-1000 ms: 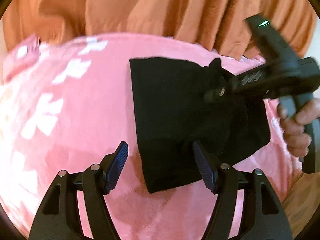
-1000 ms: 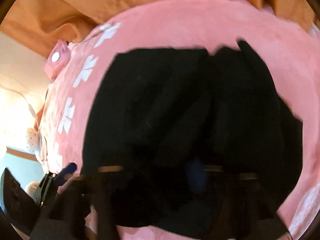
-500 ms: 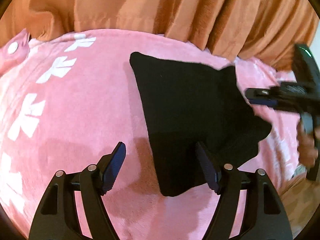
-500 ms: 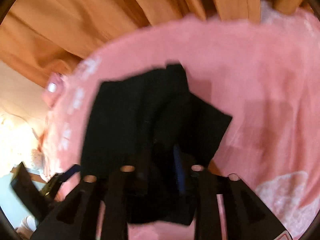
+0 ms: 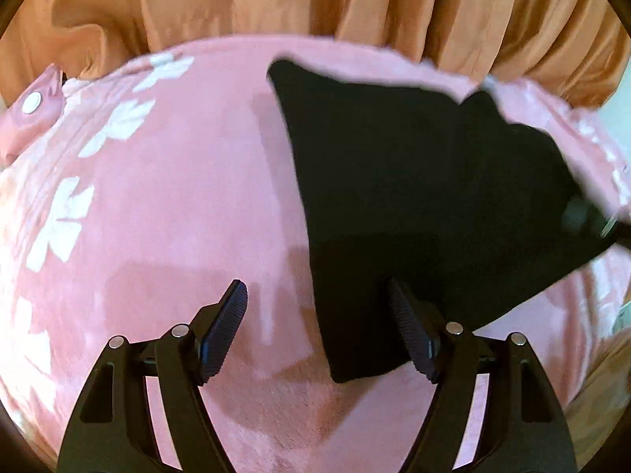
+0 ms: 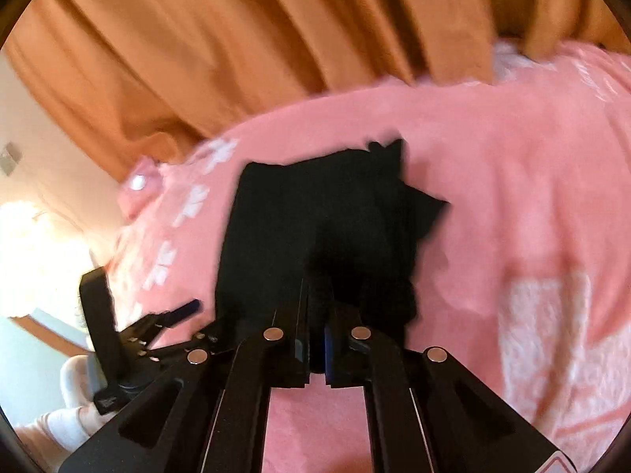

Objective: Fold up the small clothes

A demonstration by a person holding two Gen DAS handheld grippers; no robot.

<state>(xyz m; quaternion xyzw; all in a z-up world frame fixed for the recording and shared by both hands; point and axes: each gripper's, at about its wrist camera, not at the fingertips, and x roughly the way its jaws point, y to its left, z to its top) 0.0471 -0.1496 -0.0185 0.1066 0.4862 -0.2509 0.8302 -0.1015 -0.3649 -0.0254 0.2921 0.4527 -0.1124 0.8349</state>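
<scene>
A small black garment (image 5: 414, 197) lies on a pink fleece blanket (image 5: 157, 216). My left gripper (image 5: 315, 331) is open and empty, its right finger over the garment's near corner. My right gripper (image 6: 315, 315) is shut on the garment's edge (image 6: 327, 228) and holds it pulled toward me. In the left wrist view the right gripper (image 5: 591, 216) shows blurred at the garment's far right corner. In the right wrist view the left gripper (image 6: 165, 323) sits at lower left, beside the garment.
An orange curtain (image 5: 355, 8) hangs behind the blanket. The blanket has white flower prints (image 5: 59, 216) and a pink snap tab (image 5: 33, 104) at the left. A bright window area (image 6: 35, 256) is at the left.
My right gripper has pulled back to the right with the garment's edge, drawing the cloth flatter and stretched. My left gripper has stayed open near the front corner.
</scene>
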